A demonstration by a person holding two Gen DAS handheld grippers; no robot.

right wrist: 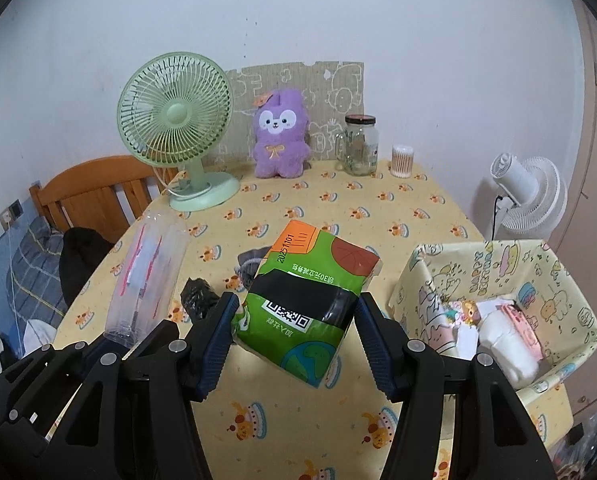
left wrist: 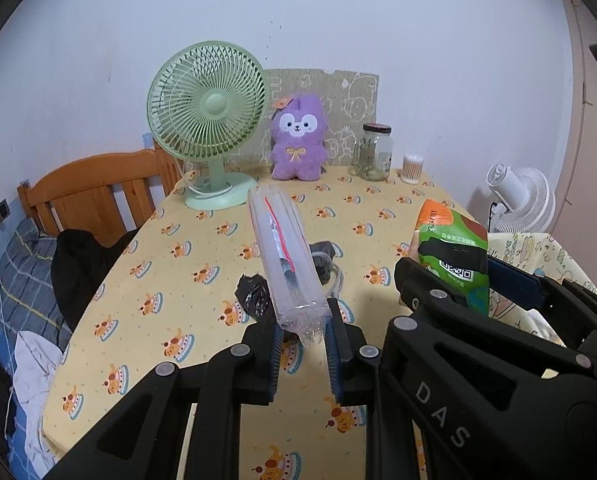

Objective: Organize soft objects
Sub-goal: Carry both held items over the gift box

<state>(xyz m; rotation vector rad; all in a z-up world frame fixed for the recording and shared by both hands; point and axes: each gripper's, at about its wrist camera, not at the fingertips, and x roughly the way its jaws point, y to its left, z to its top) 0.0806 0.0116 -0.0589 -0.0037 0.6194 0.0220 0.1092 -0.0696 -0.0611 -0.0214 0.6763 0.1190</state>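
Table: yellow cloth (right wrist: 338,208) printed with little cakes covers it, and a white wall stands behind.
Tissue pack: we hold a green tissue pack (right wrist: 306,304) clear of the cloth, tilted, near the middle of the right wrist view.
Right gripper: our right gripper (right wrist: 294,344) has its jaws closed on the pack's lower half, pads pressing both sides.
Pack handling: we judge it light and squashy under slick film; a hold across the broad middle should keep it from sliding or tipping.
Clear bag: a long clear bag (left wrist: 284,256) with something thin and red inside sticks up and away from us, above the table.
Left gripper: our left gripper (left wrist: 302,344) is pinched nearly closed on the bag's near end.
Bag handling: we take it for light, floppy and slippery; held by one end it may sag or swing, so a hold nearer its middle would be steadier.
Basket: a fabric basket (right wrist: 562,280) with cartoon prints stands just right of the table, already holding a white roll and small items; we guess both things go there.
Left on the cloth: a crumpled black bag (right wrist: 196,294) and a grey bundle (right wrist: 250,260) lie under our grippers.
Further back: a green fan (right wrist: 174,112), a purple plush toy (right wrist: 280,136), a glass jar (right wrist: 360,146) and a tub of cotton swabs (right wrist: 402,160) stand near the wall.
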